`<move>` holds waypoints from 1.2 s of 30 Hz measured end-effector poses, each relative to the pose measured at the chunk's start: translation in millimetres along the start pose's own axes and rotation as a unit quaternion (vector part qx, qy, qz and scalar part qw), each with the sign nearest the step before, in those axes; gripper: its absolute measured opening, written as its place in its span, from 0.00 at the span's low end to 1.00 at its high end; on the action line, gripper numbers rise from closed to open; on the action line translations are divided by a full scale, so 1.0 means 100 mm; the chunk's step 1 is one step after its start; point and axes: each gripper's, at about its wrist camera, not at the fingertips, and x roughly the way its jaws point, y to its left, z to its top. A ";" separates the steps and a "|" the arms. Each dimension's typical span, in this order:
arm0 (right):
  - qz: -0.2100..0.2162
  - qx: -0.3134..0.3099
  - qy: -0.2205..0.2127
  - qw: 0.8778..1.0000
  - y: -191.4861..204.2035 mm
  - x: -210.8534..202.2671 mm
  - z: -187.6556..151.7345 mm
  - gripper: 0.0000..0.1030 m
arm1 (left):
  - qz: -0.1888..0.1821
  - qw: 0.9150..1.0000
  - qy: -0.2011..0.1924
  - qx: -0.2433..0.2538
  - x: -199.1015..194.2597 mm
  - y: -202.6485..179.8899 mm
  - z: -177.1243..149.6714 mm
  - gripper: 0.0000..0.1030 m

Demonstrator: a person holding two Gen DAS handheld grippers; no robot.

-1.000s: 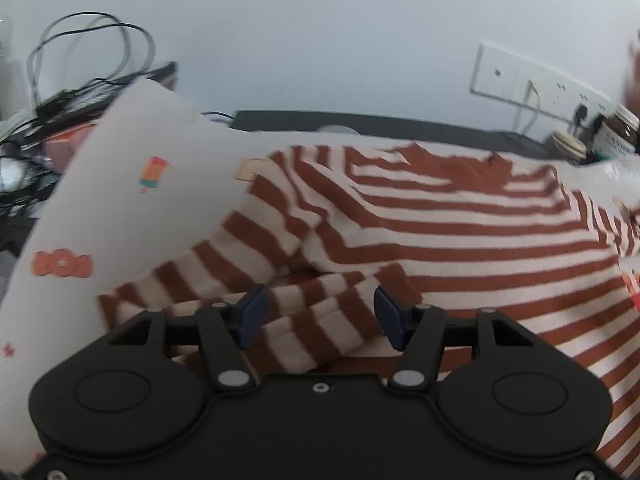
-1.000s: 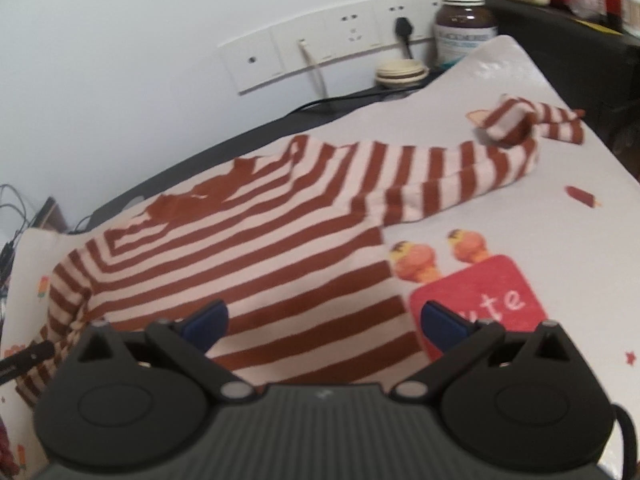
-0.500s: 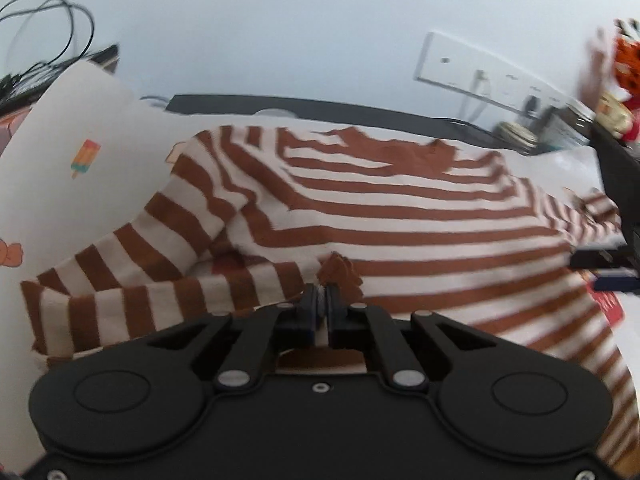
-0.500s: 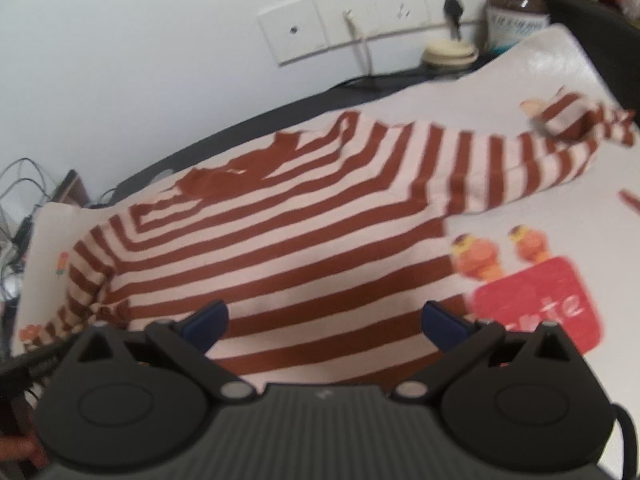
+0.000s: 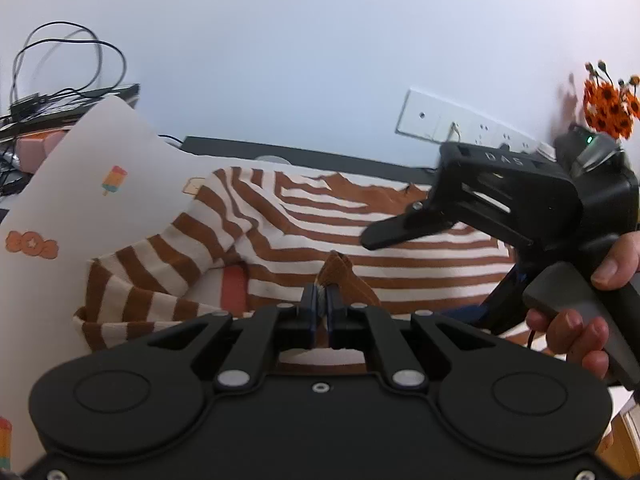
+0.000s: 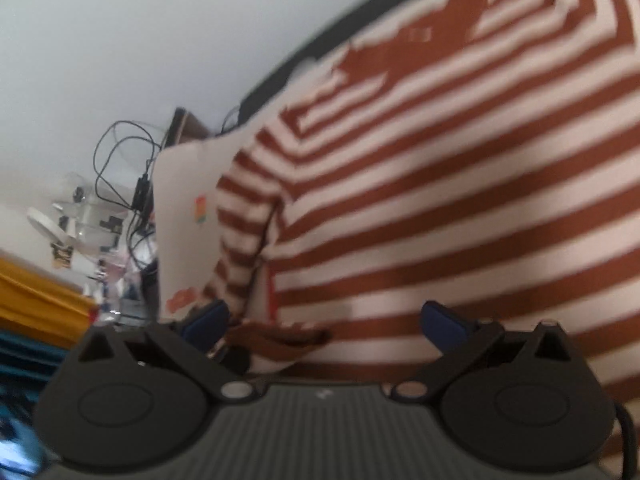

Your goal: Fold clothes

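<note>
A brown and cream striped sweater (image 5: 360, 236) lies spread on a white printed cloth (image 5: 100, 184). My left gripper (image 5: 323, 300) is shut on the sweater's brown cuff, pulled over the body, with the sleeve (image 5: 160, 276) trailing to the left. My right gripper (image 6: 326, 322) is open, low over the sweater (image 6: 440, 200), its jaws either side of the pinched cuff (image 6: 280, 334). In the left wrist view the right gripper's body (image 5: 520, 208) and the holding hand (image 5: 580, 320) sit at the right.
A wall socket strip (image 5: 460, 124) runs along the back wall. Cables (image 5: 60, 64) and clutter lie at the left. An orange flower ornament (image 5: 608, 108) stands at the far right. A dark table edge (image 5: 320, 156) shows behind the cloth.
My left gripper closed on the sleeve cuff and carried it right over the sweater's body. My right gripper swung left and down, close to the pinched cuff.
</note>
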 end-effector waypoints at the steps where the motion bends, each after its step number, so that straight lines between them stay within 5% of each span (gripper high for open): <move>1: 0.009 0.020 0.008 1.000 -0.01 0.03 -0.02 0.99 | 0.000 1.000 -0.001 -0.003 -0.01 0.01 0.00 0.04; 5: 0.034 0.110 0.032 0.993 -0.13 0.15 -0.11 0.96 | -0.005 1.000 -0.002 0.004 -0.06 -0.02 -0.05 0.05; 7: 0.055 0.140 0.042 0.988 -0.18 0.22 -0.17 0.75 | -0.010 1.000 0.004 0.014 -0.08 -0.06 -0.09 0.05; 14: 0.081 0.200 0.024 0.976 -0.26 0.24 -0.25 0.44 | -0.028 0.999 0.013 0.041 -0.15 -0.15 -0.19 0.05; 19: 0.080 0.178 0.007 0.981 -0.23 0.17 -0.23 0.08 | -0.034 0.999 0.008 0.034 -0.16 -0.16 -0.17 0.05; 23: 0.067 0.103 -0.014 0.992 -0.06 0.05 -0.18 0.04 | -0.035 0.999 0.005 0.033 -0.15 -0.19 -0.13 0.09; 27: 0.047 0.028 -0.077 0.996 0.11 -0.28 -0.02 0.03 | -0.021 0.999 0.000 0.035 -0.13 -0.22 -0.06 0.39; 36: -0.068 -0.033 -0.284 0.956 -0.19 -1.40 0.45 0.03 | 0.015 0.999 0.025 0.020 0.16 -0.21 0.07 0.44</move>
